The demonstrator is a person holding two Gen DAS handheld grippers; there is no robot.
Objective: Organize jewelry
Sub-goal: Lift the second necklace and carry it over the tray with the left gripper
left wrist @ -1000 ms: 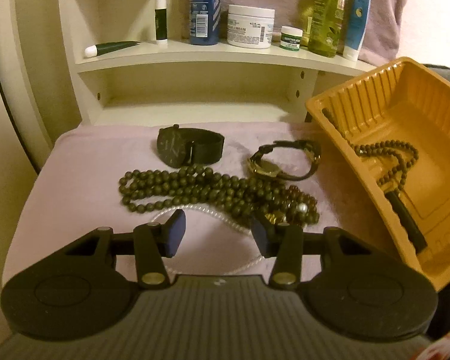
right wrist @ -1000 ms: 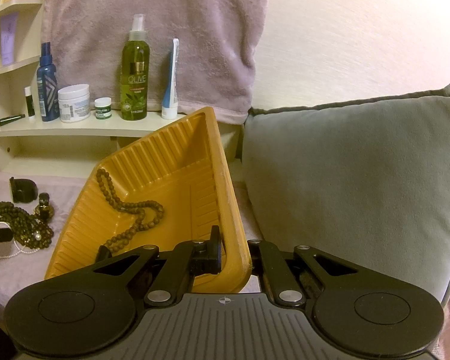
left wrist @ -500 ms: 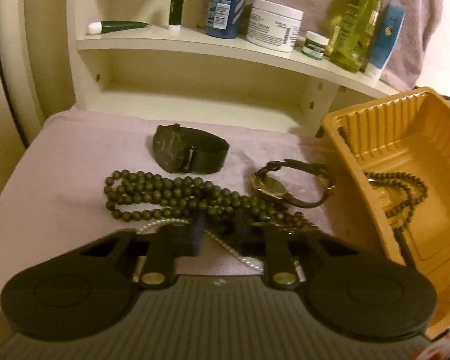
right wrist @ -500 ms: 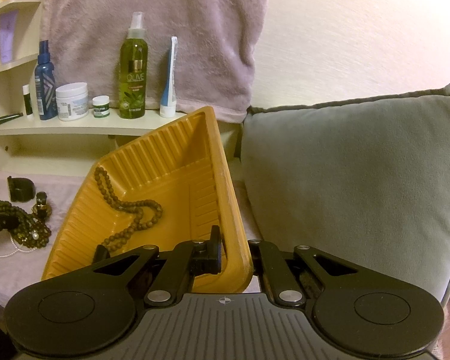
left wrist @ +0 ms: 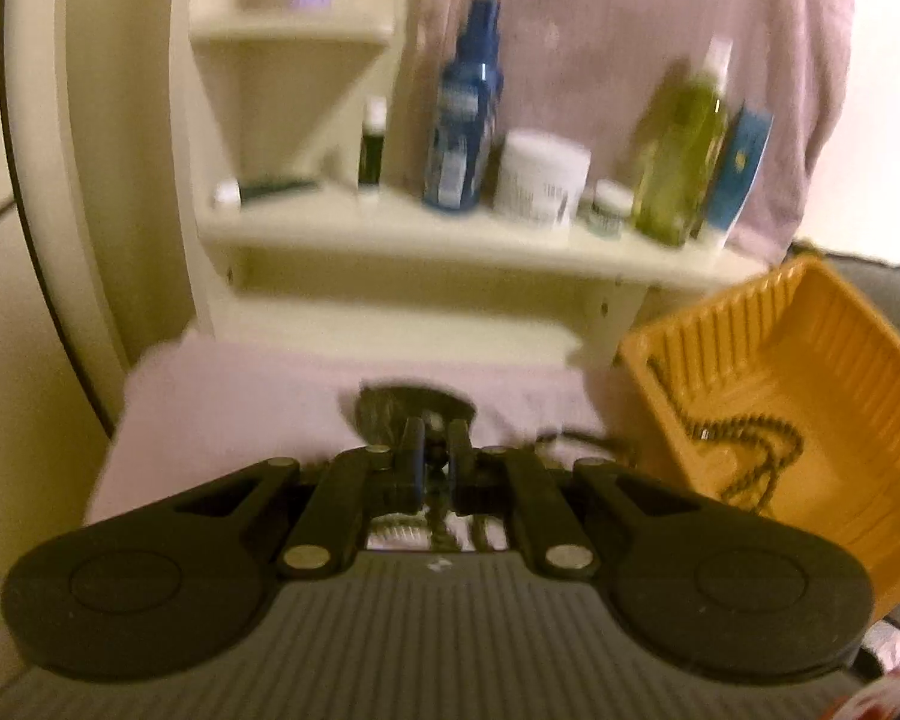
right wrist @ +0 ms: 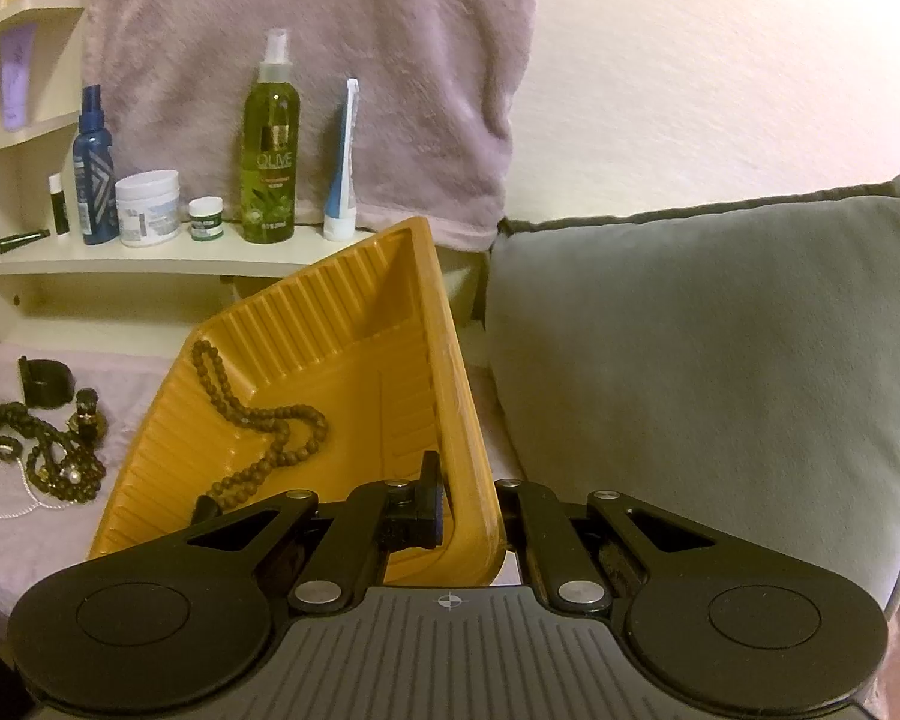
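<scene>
My left gripper (left wrist: 433, 456) is shut on a strand of the dark green bead necklace (right wrist: 42, 450), which hangs between the fingers above the pink cloth. A black watch (left wrist: 414, 411) lies just beyond the fingertips, and a gold watch (right wrist: 87, 414) lies beside the beads. My right gripper (right wrist: 468, 492) is shut on the rim of the orange tray (right wrist: 342, 324) and holds it tilted. A brown bead necklace (right wrist: 270, 426) lies inside the tray. The tray also shows at the right of the left wrist view (left wrist: 810, 372).
A cream shelf (left wrist: 450, 234) behind holds several bottles and jars. A pearl strand (right wrist: 0, 504) lies on the pink cloth (left wrist: 222, 396). A grey cushion (right wrist: 720, 360) stands right of the tray. A pink towel (right wrist: 330, 60) hangs on the wall.
My left gripper closed on the green bead necklace and has lifted, tilting the view up towards the shelf. The right gripper and tray have stayed still.
</scene>
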